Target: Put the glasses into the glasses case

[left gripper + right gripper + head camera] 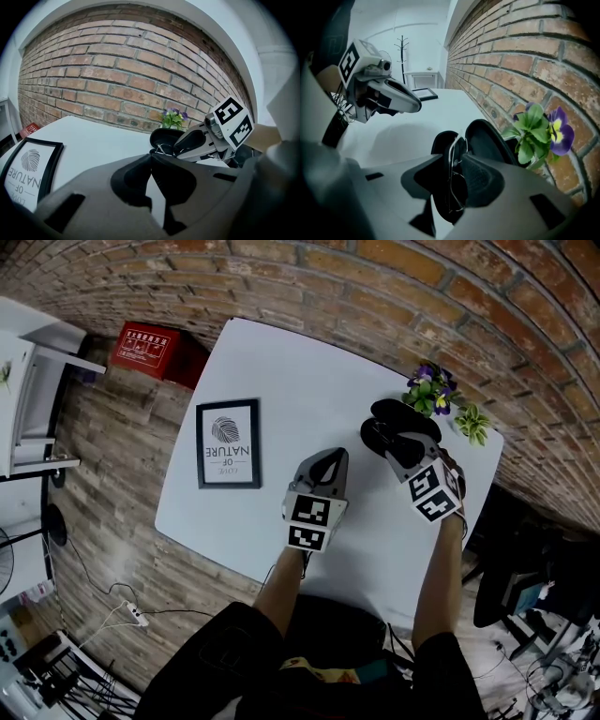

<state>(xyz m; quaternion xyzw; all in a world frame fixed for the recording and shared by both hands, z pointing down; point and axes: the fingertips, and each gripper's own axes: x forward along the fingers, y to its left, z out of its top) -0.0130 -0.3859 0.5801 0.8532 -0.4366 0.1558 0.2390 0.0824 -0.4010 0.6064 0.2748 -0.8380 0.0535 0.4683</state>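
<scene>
A black glasses case (405, 416) lies open on the white table (281, 371), near the plant. In the right gripper view, thin wire-framed glasses (452, 178) rest folded in the case (485, 140). My right gripper (452, 161) points down over them. Its jaws stand open on either side of the frame and do not press on it. The left gripper view shows a bit of the wire frame (160, 149) at the case (164, 137). My left gripper (323, 457) hovers left of the case, tips together and empty.
A potted plant (433, 390) with purple flowers stands just behind the case against the brick wall. A black picture frame (228, 443) lies flat on the table's left part. A red box (145, 348) sits on the floor beyond the table.
</scene>
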